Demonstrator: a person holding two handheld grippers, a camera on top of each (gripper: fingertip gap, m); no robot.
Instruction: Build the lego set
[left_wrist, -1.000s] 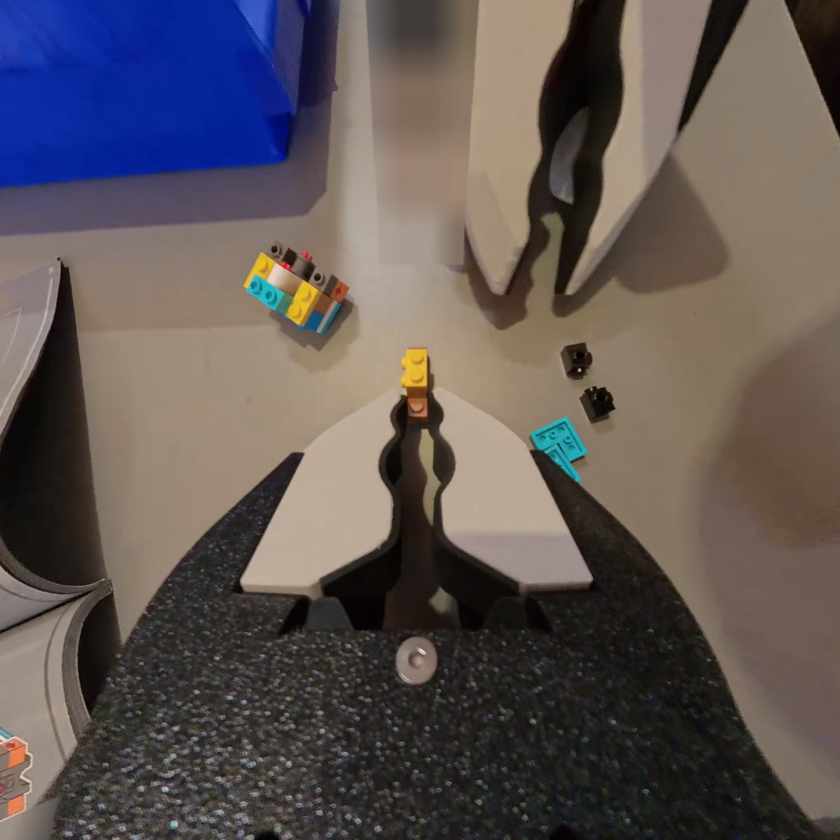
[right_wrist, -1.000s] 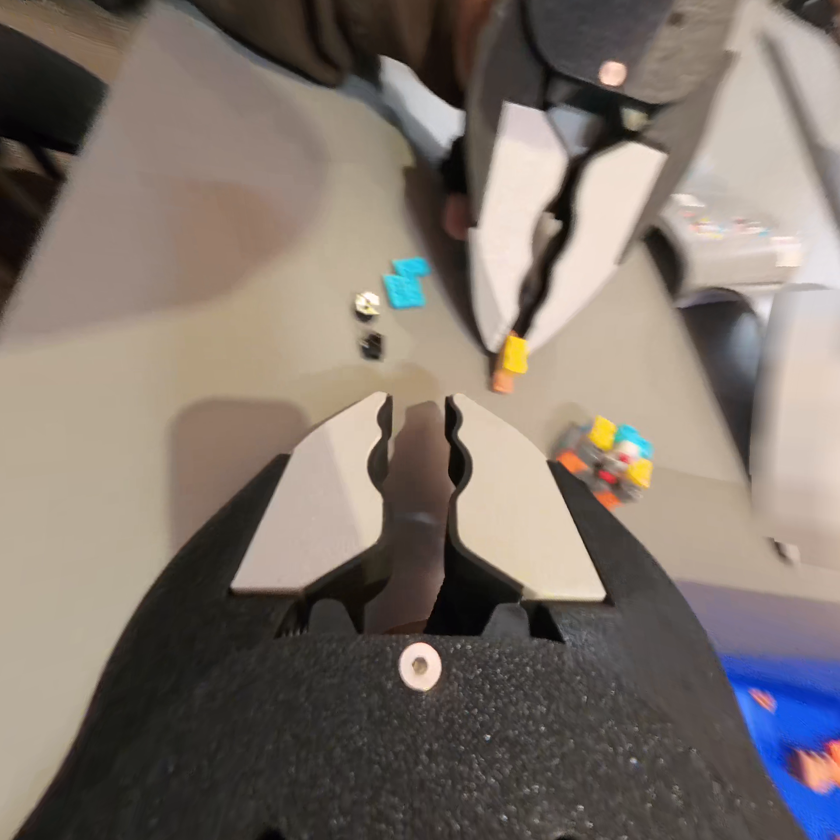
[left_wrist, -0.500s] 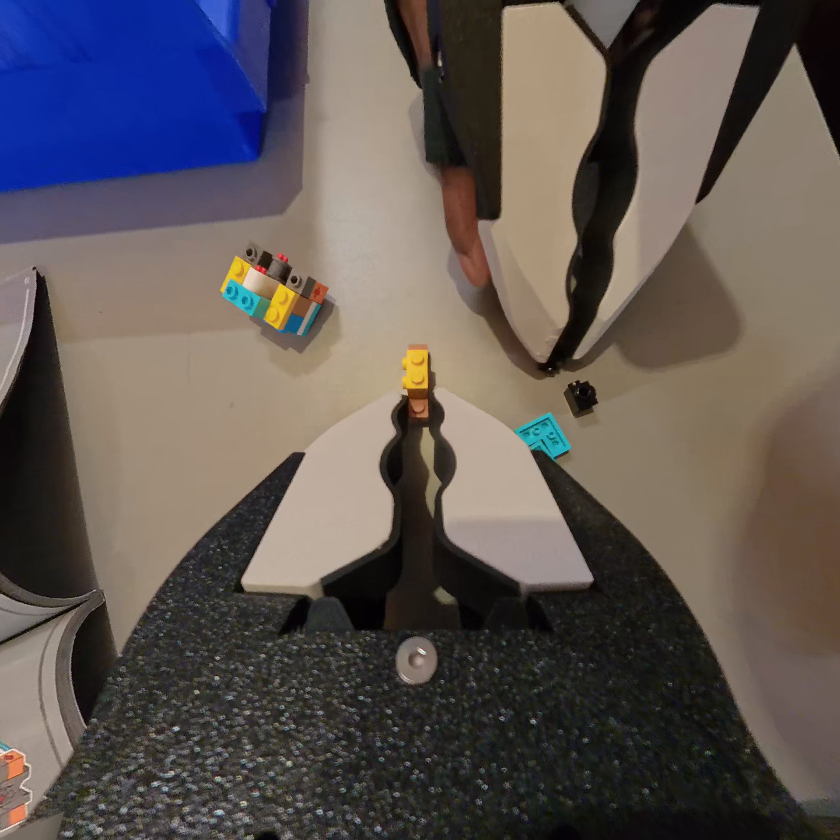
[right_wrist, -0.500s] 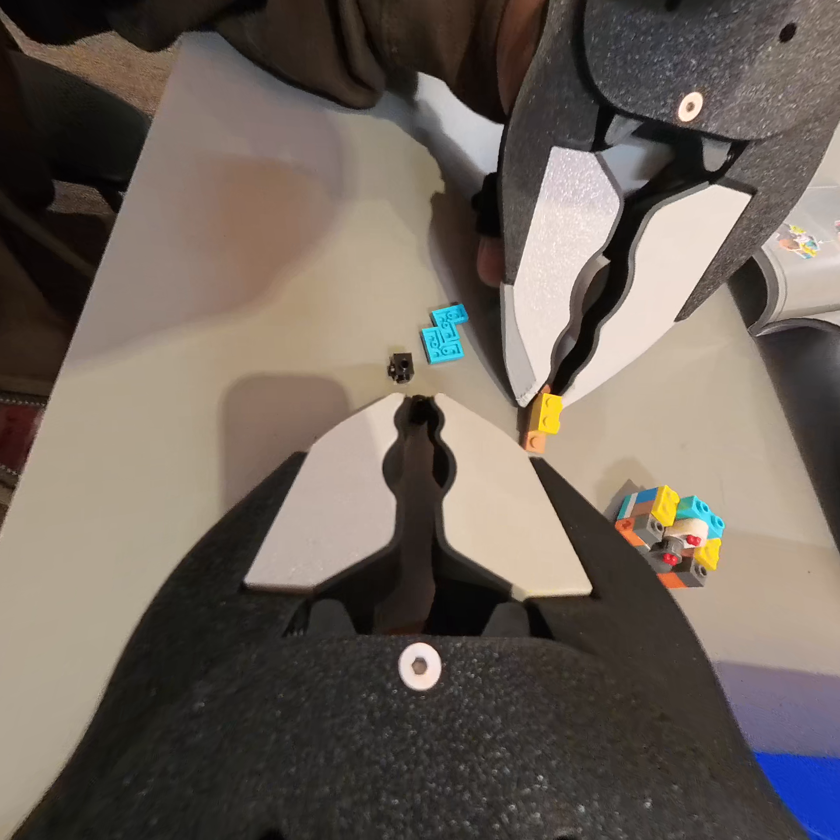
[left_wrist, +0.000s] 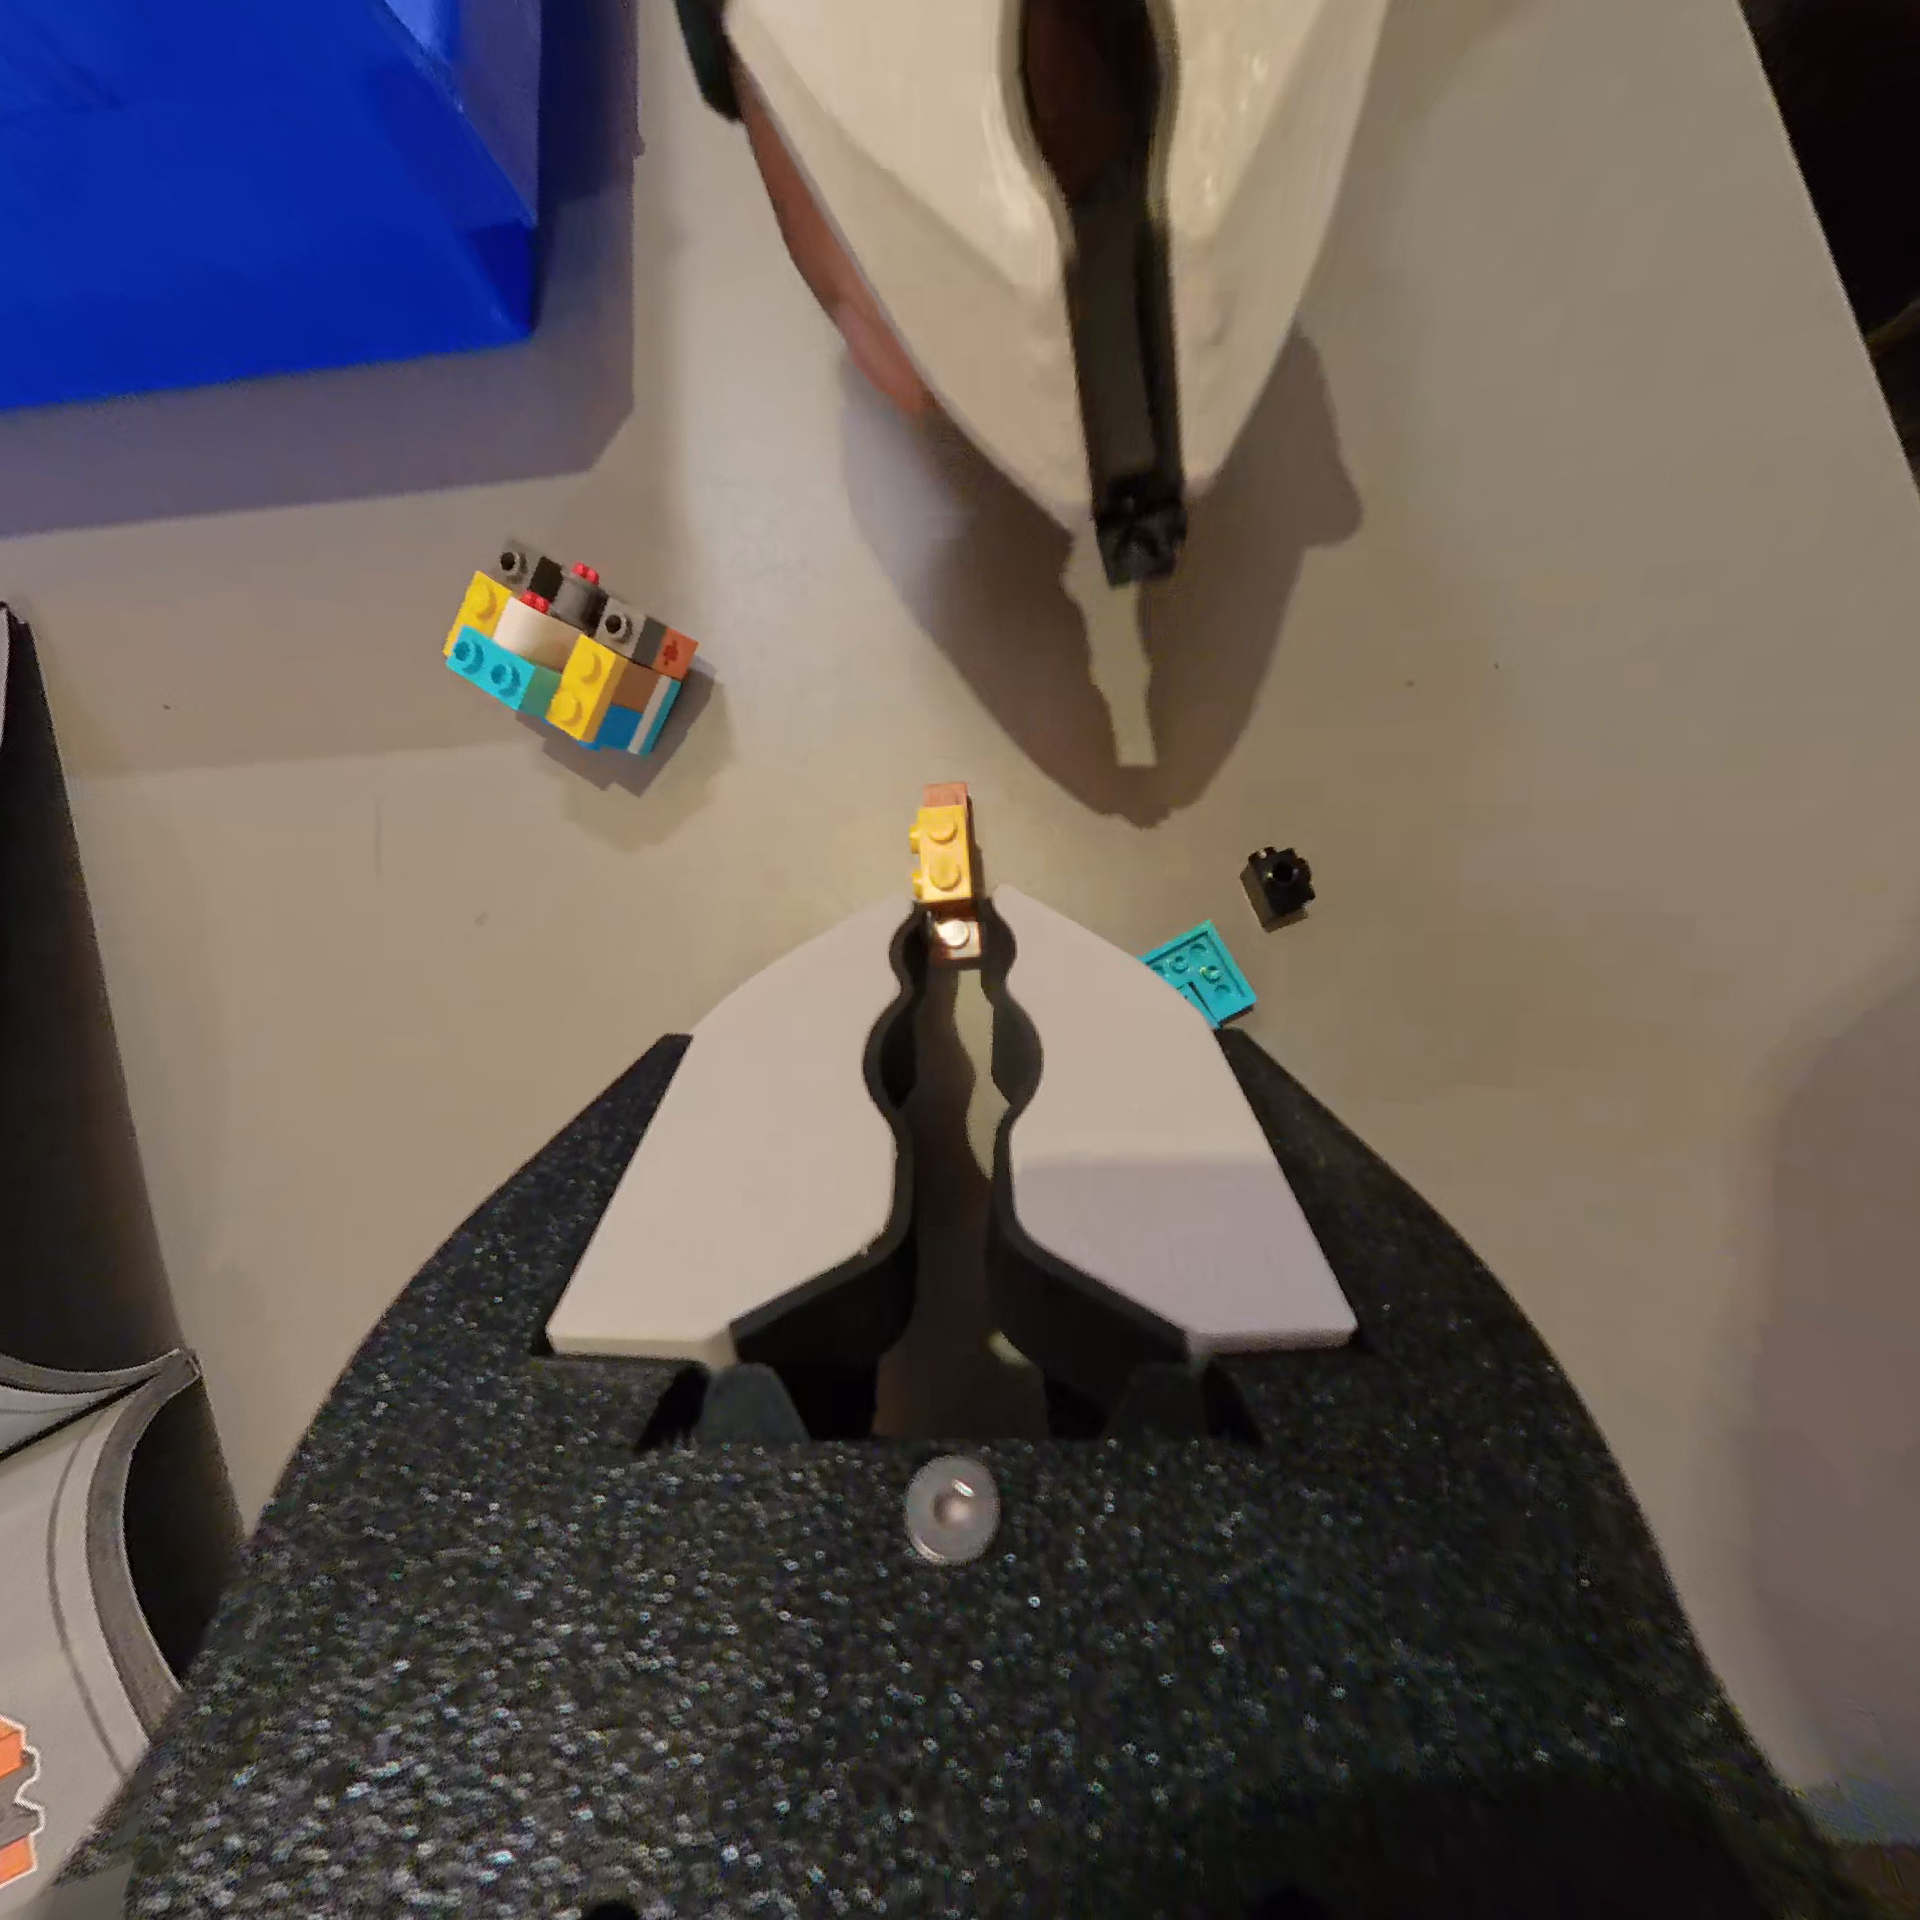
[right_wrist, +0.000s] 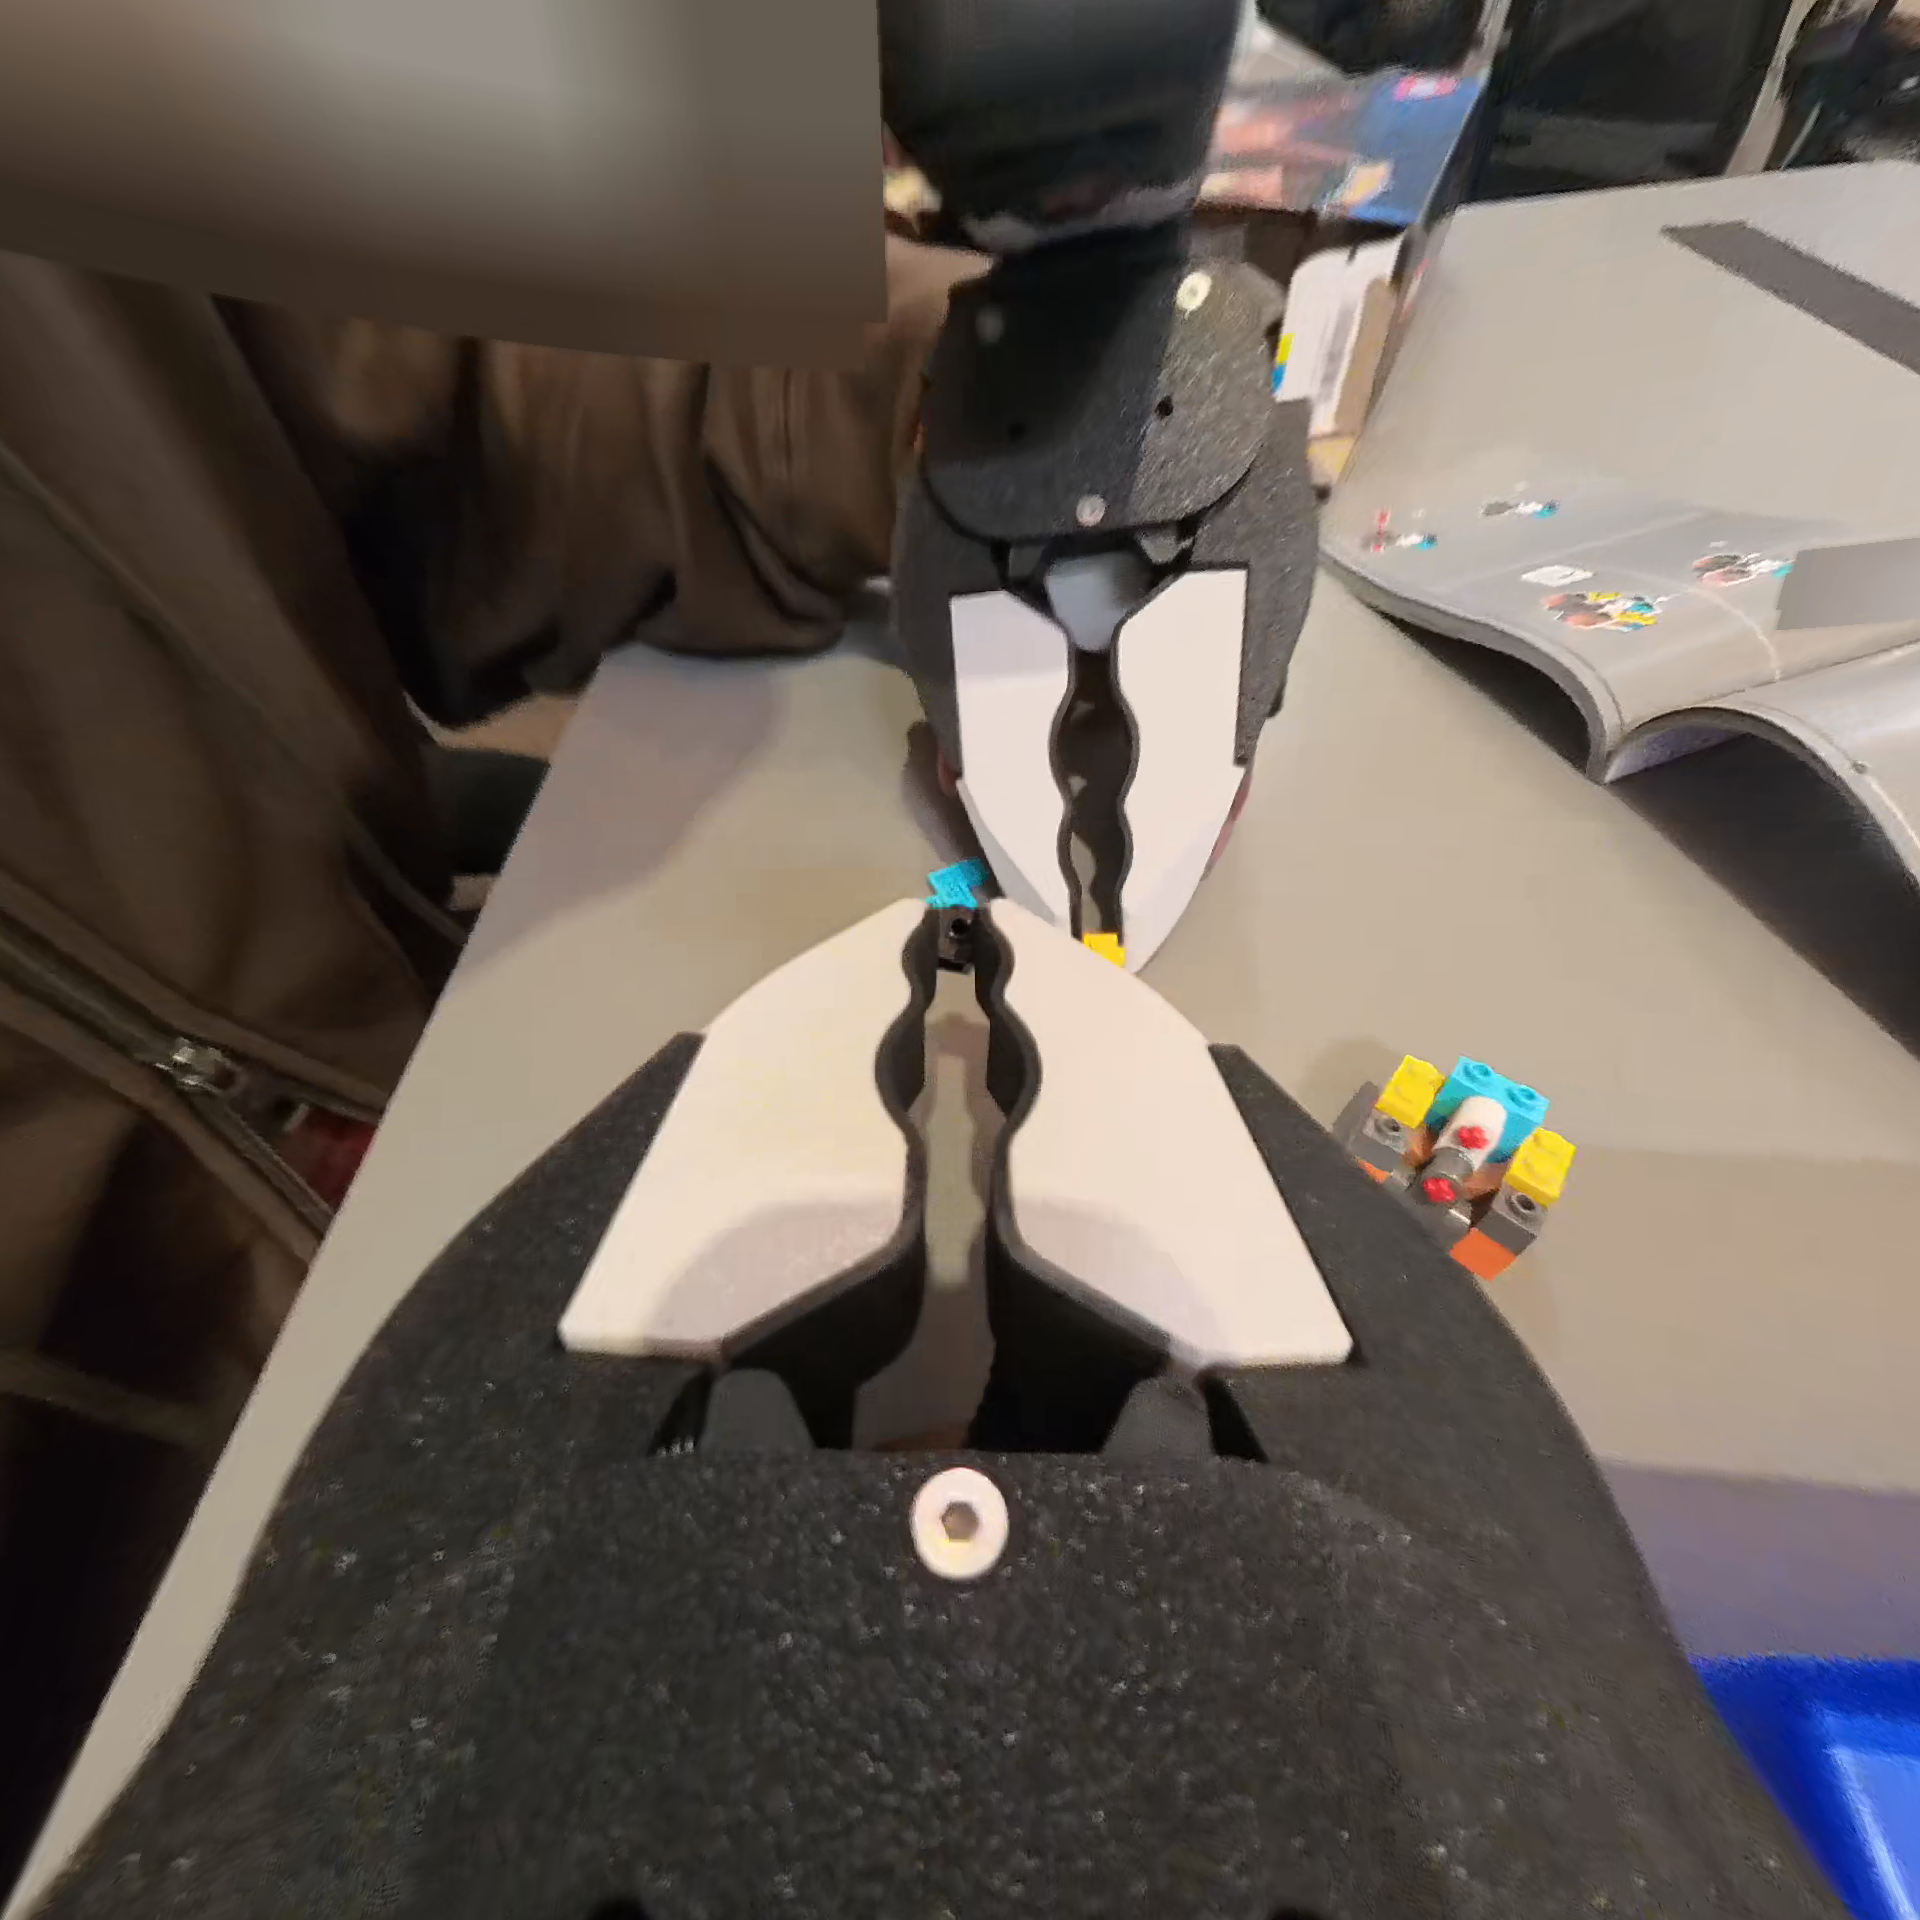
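My left gripper (left_wrist: 951, 920) is shut on a small yellow and brown brick stack (left_wrist: 945, 857) that sticks out past its tips, above the table. My right gripper (right_wrist: 961, 920) is shut on a small black brick (right_wrist: 954, 935); in the left wrist view it hangs above the table with the black brick (left_wrist: 1138, 535) at its tips. A second black brick (left_wrist: 1278, 886) and a teal plate (left_wrist: 1205, 971) lie on the table to the right of my left gripper. The multicoloured partial build (left_wrist: 571, 655) lies to the left; it also shows in the right wrist view (right_wrist: 1460, 1158).
A blue box (left_wrist: 249, 177) stands at the far left in the left wrist view. An open instruction booklet (right_wrist: 1662, 499) lies at the right in the right wrist view. A person in a brown jacket (right_wrist: 312, 727) is at the table's edge (right_wrist: 468, 987). Tip to tip, the grippers are about 7 cm apart. The teal plate (left_wrist: 1205, 971) lies around 4 cm away from my left fingertips.
My right gripper came down on one of the two black bricks, shut on it and lifted it off the table. My left gripper kept its hold on the yellow and brown stack.
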